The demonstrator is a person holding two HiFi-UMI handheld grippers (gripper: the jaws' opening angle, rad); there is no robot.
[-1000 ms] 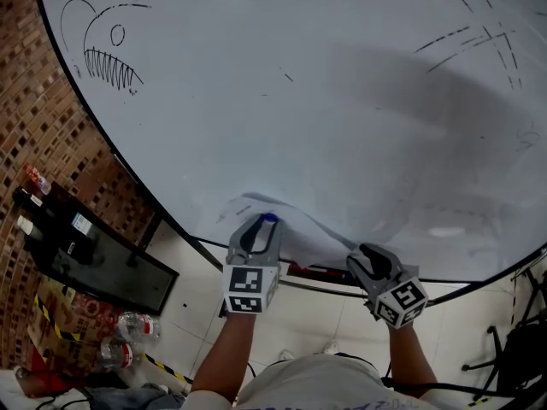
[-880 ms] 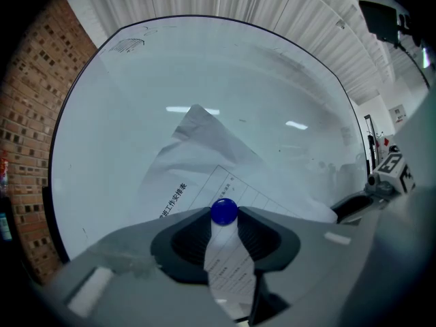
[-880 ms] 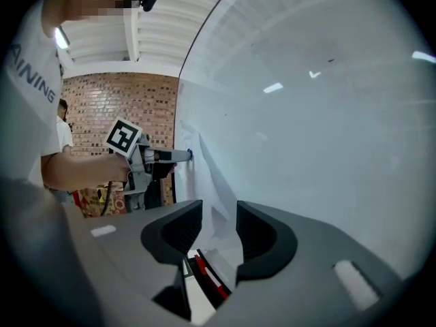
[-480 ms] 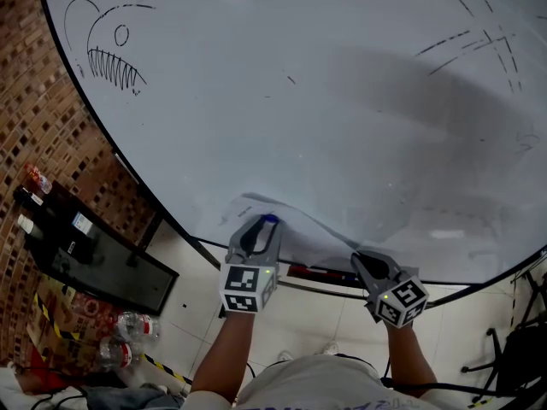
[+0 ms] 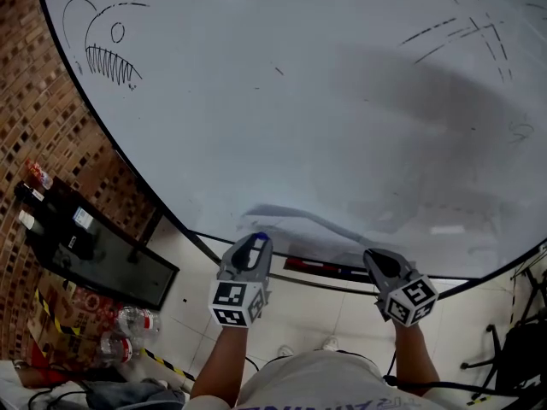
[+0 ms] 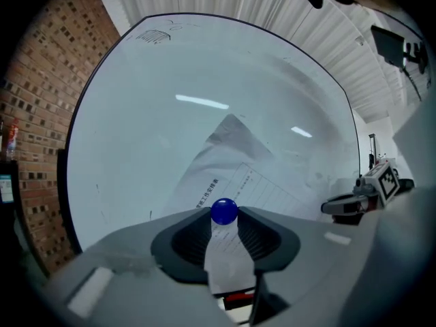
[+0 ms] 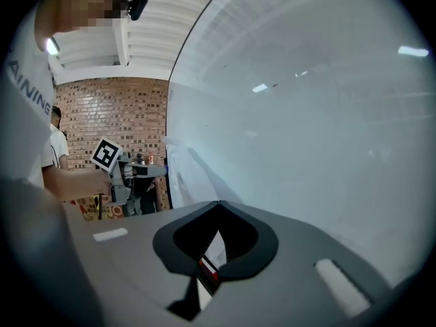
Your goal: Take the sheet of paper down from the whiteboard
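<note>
Freeing the sheet of paper (image 6: 235, 172): left fingers (image 6: 193, 234) hold its magnet (image 6: 224, 211), right fingers (image 7: 182, 240) pinch its edge; next we pull it down.

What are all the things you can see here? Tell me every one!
whiteboard: one, white, fills most of the head view
fish drawing: one, black lines, whiteboard's top left corner
sheet of paper: one, white with print, low on the whiteboard
blue magnet: one, blue, between the left gripper's jaws
brick wall: one, brown, left of the whiteboard
black table: one, black, beside the brick wall
water bottles: two, clear, on the floor near the table
left gripper: one, grey, shut on the blue magnet
right gripper: one, grey, jaws shut, seemingly on the sheet of paper's edge
</note>
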